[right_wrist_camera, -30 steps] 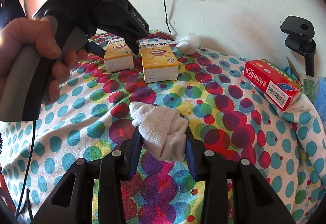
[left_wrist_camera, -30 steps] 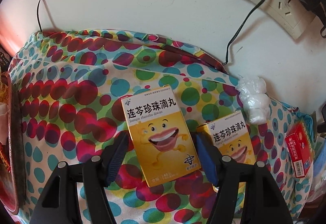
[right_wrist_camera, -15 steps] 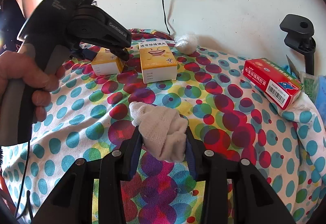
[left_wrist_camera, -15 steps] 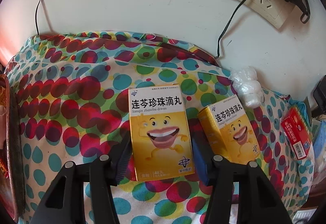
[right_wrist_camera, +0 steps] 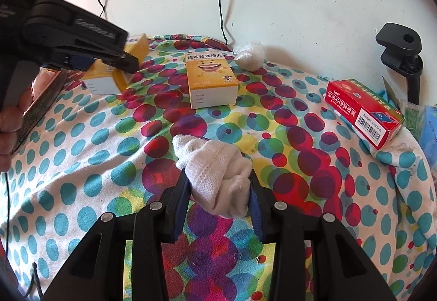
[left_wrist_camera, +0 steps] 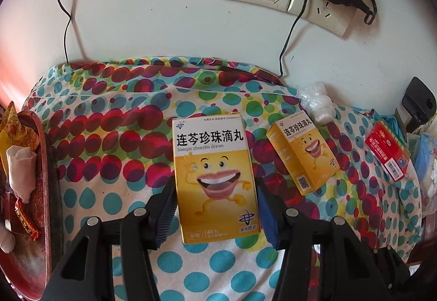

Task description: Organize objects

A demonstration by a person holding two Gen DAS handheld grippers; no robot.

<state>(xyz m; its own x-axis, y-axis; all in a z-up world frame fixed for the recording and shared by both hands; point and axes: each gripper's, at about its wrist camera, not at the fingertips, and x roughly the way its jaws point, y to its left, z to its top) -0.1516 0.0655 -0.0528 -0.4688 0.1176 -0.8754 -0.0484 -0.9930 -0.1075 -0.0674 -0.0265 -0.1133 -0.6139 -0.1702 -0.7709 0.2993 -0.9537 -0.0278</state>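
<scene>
Left claw [left_wrist_camera: 215, 208]: clamped by its blue pads on the long sides of the held yellow box [left_wrist_camera: 214, 178], face up, so the printed front stays readable and the box does not twist.
Held yellow box: glossy carton with a white title band and a grinning cartoon mouth; seen from the right wrist it hangs clear of the cloth at ten o'clock, half hidden by the tool.
Second yellow box [right_wrist_camera: 211, 79]: same print, lying flat on the dotted cloth [right_wrist_camera: 82, 137] at twelve o'clock of the right wrist view; probably the partner the held one is to be set beside.
Right claw [right_wrist_camera: 218, 186]: closed on a white knitted sock [right_wrist_camera: 215, 172], bunched so the soft fabric fills the gap and cannot slip out.
Red box [right_wrist_camera: 363, 112]: long carton with a barcode, at two o'clock, near the tabletop edge, well apart from the yellow pair.
White wad [right_wrist_camera: 251, 56]: crumpled plastic against the wall, just beside the second yellow box.
</scene>
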